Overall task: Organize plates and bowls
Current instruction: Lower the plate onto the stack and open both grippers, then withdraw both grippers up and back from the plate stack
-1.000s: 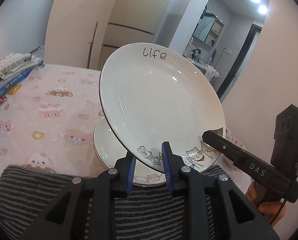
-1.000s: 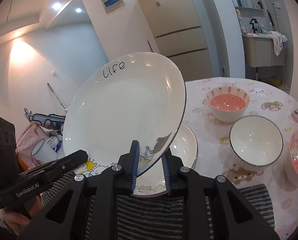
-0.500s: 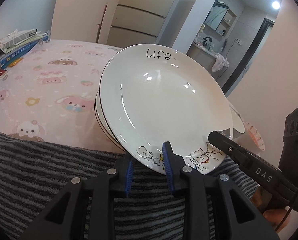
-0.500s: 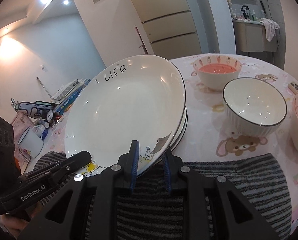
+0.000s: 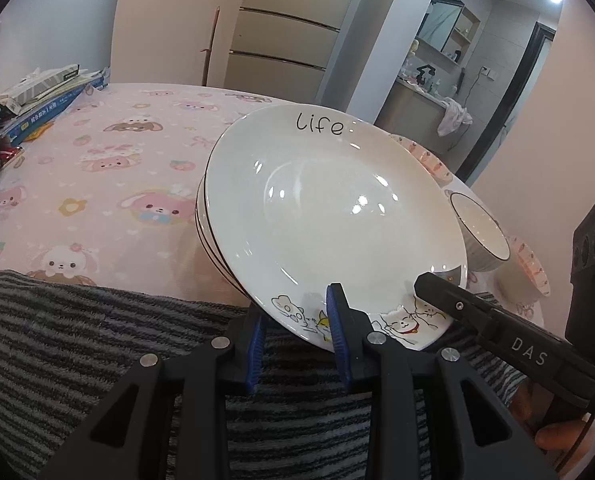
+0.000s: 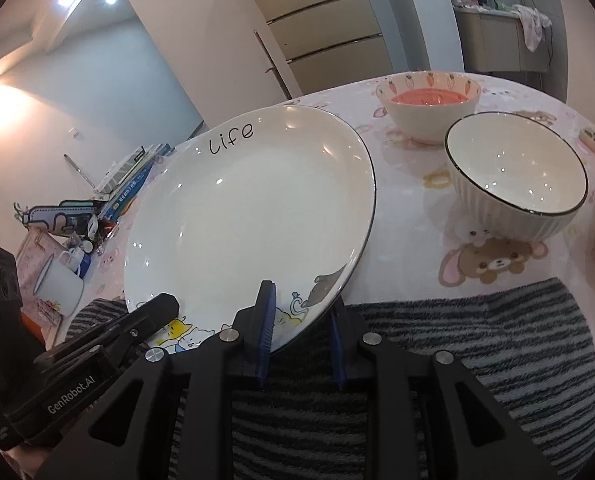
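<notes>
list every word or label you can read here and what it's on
"life": rim of the top plate
"DAS": right gripper finger, seen from the left wrist view
"GenRobot.AI": left gripper finger, seen from the right wrist view
Print on the blue book and boxes: too small to read

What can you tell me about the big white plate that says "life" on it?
The big white plate with "life" written on it is round, shallow and glossy, likely ceramic, with a thin dark rim line and cartoon cats along its near edge. It sits on top of a stack of similar white plates on the pink cartoon tablecloth, its near edge over a striped grey towel. The left gripper and right gripper each straddle its near rim; whether their pads still press it is unclear.
</notes>
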The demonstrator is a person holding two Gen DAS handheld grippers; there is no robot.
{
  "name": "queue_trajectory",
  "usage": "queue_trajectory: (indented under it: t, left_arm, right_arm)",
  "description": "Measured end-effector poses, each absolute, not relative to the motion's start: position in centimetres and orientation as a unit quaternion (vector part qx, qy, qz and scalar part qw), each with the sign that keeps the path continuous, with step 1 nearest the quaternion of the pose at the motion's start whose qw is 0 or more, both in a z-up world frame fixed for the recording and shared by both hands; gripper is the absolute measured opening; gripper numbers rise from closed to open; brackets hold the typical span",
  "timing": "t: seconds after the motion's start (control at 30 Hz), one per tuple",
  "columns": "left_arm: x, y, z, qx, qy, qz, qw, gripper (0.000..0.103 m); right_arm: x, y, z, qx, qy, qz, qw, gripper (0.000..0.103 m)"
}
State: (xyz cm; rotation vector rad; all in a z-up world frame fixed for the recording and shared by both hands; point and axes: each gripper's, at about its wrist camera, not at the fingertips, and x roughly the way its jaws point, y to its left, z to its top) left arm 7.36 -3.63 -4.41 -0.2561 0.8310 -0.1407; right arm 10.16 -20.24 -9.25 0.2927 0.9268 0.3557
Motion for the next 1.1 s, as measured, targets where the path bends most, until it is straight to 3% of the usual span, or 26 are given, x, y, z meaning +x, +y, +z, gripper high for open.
queue_trajectory:
  t: [0.2, 0.3, 0.4, 0.7, 0.83, 0.93, 1.1]
  left_arm:
    - [7.3, -3.9, -4.4, -0.123, 0.396, -0.051, 0.908, 0.035]
    - [7.6, -4.0, -4.2, -0.122, 0.394, -0.037, 0.910, 0.037]
    - [8.4, -4.1, -4.4, -0.112, 0.403, -0.013, 0.908, 0.046]
    - [8.6, -3.9, -4.4, -0.107, 0.396, -0.011, 0.912, 0.047]
    - [8.4, -3.4, -4.6, -0.120, 0.394, -0.023, 0.911, 0.056]
    - [8.5, -2.6, -5.2, -0.151, 0.400, -0.035, 0.903, 0.070]
    - [8.3, -2.5, -5.3, -0.155, 0.396, -0.035, 0.904, 0.073]
  right_arm:
    - [10.1, -20.1, -9.4, 0.149, 0.443, 0.166, 0.869, 0.024]
    - [10.2, -19.6, -9.5, 0.145, 0.447, 0.162, 0.868, 0.031]
    - [10.9, -18.8, -9.4, 0.138, 0.458, 0.158, 0.864, 0.037]
    - [11.4, -18.5, -9.3, 0.128, 0.466, 0.159, 0.861, 0.043]
    - [11.3, -18.3, -9.4, 0.118, 0.463, 0.168, 0.862, 0.057]
    - [11.4, -18.8, -9.7, 0.120, 0.465, 0.167, 0.861, 0.067]
    - [11.4, -20.2, -9.9, 0.133, 0.461, 0.161, 0.862, 0.078]
